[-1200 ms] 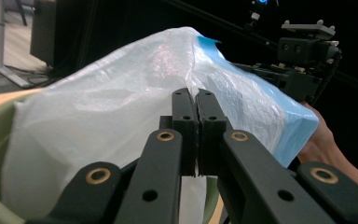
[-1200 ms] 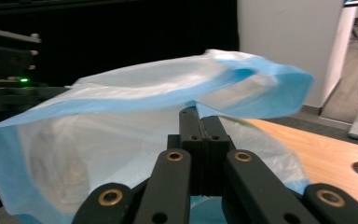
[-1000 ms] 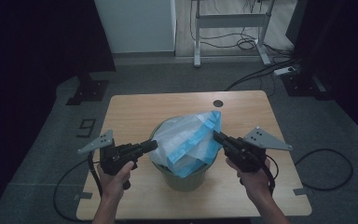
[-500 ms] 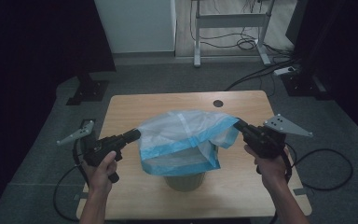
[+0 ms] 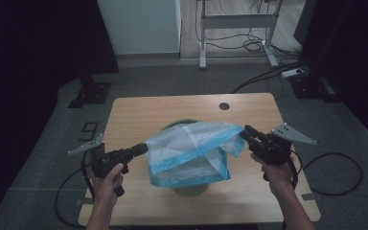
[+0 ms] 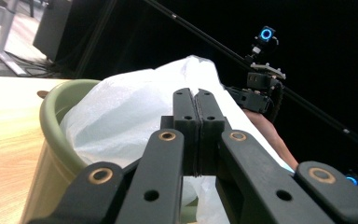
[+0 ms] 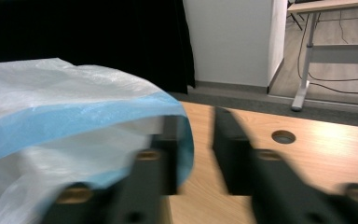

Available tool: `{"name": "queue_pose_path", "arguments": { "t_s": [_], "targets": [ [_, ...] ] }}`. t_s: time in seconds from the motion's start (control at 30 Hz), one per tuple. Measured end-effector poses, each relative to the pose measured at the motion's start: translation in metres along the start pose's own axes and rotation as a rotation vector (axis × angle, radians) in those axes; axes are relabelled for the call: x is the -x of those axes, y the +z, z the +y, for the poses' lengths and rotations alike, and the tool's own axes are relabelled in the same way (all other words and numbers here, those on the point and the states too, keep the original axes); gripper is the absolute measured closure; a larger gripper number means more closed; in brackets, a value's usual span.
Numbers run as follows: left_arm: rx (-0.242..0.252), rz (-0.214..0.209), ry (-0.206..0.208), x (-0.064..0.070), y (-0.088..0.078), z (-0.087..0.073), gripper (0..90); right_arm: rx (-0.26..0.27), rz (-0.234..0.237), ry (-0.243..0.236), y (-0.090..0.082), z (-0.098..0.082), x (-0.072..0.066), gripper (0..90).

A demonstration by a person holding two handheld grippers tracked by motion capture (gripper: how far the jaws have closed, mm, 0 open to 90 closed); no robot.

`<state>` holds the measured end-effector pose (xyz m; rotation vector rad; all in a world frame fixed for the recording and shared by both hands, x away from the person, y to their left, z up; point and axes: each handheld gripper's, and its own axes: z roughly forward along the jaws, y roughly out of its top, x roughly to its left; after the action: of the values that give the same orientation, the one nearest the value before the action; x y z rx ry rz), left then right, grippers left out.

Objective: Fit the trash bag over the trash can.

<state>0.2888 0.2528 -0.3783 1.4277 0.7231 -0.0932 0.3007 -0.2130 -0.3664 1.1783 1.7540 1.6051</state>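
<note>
A round olive-green plastic bin (image 5: 188, 187) stands on the light wooden desk (image 5: 139, 115) near the middle of its near half, closer to the near edge than to the far one, and a thin translucent white plastic bag with a blue band along its rim (image 5: 191, 153) is spread over the bin's mouth, draping down the near side so that only the bin's base and a sliver of its far rim show from the high view. The left gripper (image 5: 141, 149) comes in from the left side of the desk, level with the bin's top; its jaws are pressed together on the bag's left edge, and in the left gripper view (image 6: 196, 116) the two black pads meet with the white film pinched between them, the green rim just to the left of them. The right gripper (image 5: 246, 134) sits at the bag's right edge, near the desk's right side. Its jaws have just been opening; in the right gripper view (image 7: 196, 154) they stand apart with a clear gap of bare wood between them, and the bag's blue-banded edge hangs against the left jaw without being pinched. A small round hole (image 5: 224, 106) lies in the desk near its far right corner.
</note>
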Motion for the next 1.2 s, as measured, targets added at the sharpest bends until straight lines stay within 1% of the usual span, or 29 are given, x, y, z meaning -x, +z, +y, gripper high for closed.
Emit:
{"name": "queue_pose_path", "arguments": {
  "t_s": [0.03, 0.07, 0.1, 0.13, 0.17, 0.2, 0.23, 0.3, 0.33, 0.37, 0.47, 0.5, 0.53, 0.57, 0.6, 0.67, 0.7, 0.73, 0.77, 0.8, 0.83, 0.87, 0.93, 1.0, 1.03, 1.13, 1.17, 1.2],
  "targets": [
    [0.004, 0.013, 0.006, 0.000, 0.000, -0.002, 88.3, 0.039, 0.010, 0.026, -0.005, -0.005, -0.002, 50.7],
    [0.006, 0.020, 0.009, -0.001, 0.001, -0.003, 88.3, 0.058, 0.011, 0.023, -0.008, -0.007, -0.004, 47.4],
    [0.006, 0.020, 0.009, -0.001, 0.001, -0.003, 88.3, 0.058, 0.011, 0.023, -0.008, -0.007, -0.004, 47.4],
    [0.004, 0.024, 0.013, 0.000, 0.001, -0.004, 88.3, 0.080, 0.011, 0.023, -0.013, -0.011, -0.008, 44.0],
    [0.005, 0.028, 0.017, 0.000, 0.002, -0.004, 88.3, 0.091, 0.019, 0.023, -0.019, -0.017, -0.012, 40.5],
    [0.003, 0.032, 0.022, 0.001, 0.002, -0.004, 88.3, 0.097, 0.030, 0.021, -0.023, -0.021, -0.015, 38.4],
    [0.004, 0.035, 0.027, 0.002, 0.002, -0.004, 88.4, 0.105, 0.062, 0.017, -0.028, -0.031, -0.022, 35.5],
    [0.005, 0.045, 0.035, 0.004, 0.003, -0.004, 88.5, 0.109, 0.069, 0.018, -0.030, -0.034, -0.024, 34.5],
    [0.004, 0.056, 0.043, 0.006, 0.003, -0.003, 88.5, 0.127, 0.078, 0.018, -0.032, -0.039, -0.027, 34.4],
    [-0.001, 0.072, 0.055, 0.007, 0.003, -0.003, 88.5, 0.142, 0.105, 0.012, -0.035, -0.044, -0.030, 33.8],
    [-0.005, 0.100, 0.084, 0.011, 0.003, -0.002, 88.6, 0.141, 0.110, 0.015, -0.035, -0.050, -0.031, 33.2],
    [-0.011, 0.107, 0.094, 0.012, 0.003, -0.002, 88.6, 0.120, 0.105, 0.023, -0.032, -0.056, -0.031, 32.6],
    [-0.017, 0.119, 0.107, 0.013, 0.004, -0.001, 88.7, 0.110, 0.100, 0.023, -0.029, -0.058, -0.031, 32.4],
    [-0.019, 0.122, 0.111, 0.013, 0.005, -0.001, 88.7, 0.099, 0.097, 0.023, -0.025, -0.060, -0.031, 32.4],
    [-0.019, 0.122, 0.111, 0.013, 0.005, -0.001, 88.7, 0.099, 0.097, 0.023, -0.025, -0.060, -0.031, 32.4],
    [-0.025, 0.124, 0.113, 0.014, 0.007, -0.002, 88.7, 0.077, 0.094, 0.023, -0.015, -0.063, -0.031, 32.2],
    [-0.033, 0.130, 0.116, 0.014, 0.009, -0.002, 88.7, 0.070, 0.093, 0.017, -0.005, -0.060, -0.031, 33.0],
    [-0.033, 0.130, 0.116, 0.014, 0.009, -0.002, 88.8, 0.070, 0.093, 0.017, -0.005, -0.060, -0.031, 33.0],
    [-0.038, 0.129, 0.117, 0.014, 0.010, -0.003, 88.8, 0.068, 0.095, 0.016, 0.000, -0.059, -0.032, 35.4],
    [-0.043, 0.131, 0.122, 0.015, 0.011, -0.003, 88.8, 0.060, 0.114, -0.010, 0.011, -0.056, -0.034, 48.9],
    [-0.043, 0.131, 0.122, 0.015, 0.011, -0.003, 88.8, 0.057, 0.121, -0.024, 0.014, -0.054, -0.035, 55.8],
    [-0.046, 0.136, 0.126, 0.015, 0.011, -0.003, 88.8, 0.057, 0.121, -0.024, 0.014, -0.054, -0.035, 55.8],
    [-0.052, 0.144, 0.134, 0.016, 0.009, -0.003, 88.8, 0.045, 0.136, -0.045, 0.019, -0.051, -0.036, 74.0],
    [-0.052, 0.156, 0.142, 0.017, 0.004, -0.003, 88.8, 0.044, 0.135, -0.070, 0.018, -0.048, -0.036, 85.4],
    [-0.053, 0.161, 0.145, 0.017, 0.002, -0.002, 88.8, 0.042, 0.135, -0.083, 0.016, -0.047, -0.036, 88.7],
    [-0.043, 0.172, 0.141, 0.017, -0.006, 0.001, 88.8, 0.027, 0.133, -0.105, 0.008, -0.042, -0.036, 88.9],
    [-0.041, 0.178, 0.142, 0.018, -0.010, 0.003, 88.8, 0.021, 0.124, -0.117, 0.000, -0.037, -0.035, 88.9],
    [-0.041, 0.178, 0.142, 0.018, -0.010, 0.003, 88.8, 0.021, 0.124, -0.117, 0.000, -0.037, -0.035, 88.9]
  ]
}}
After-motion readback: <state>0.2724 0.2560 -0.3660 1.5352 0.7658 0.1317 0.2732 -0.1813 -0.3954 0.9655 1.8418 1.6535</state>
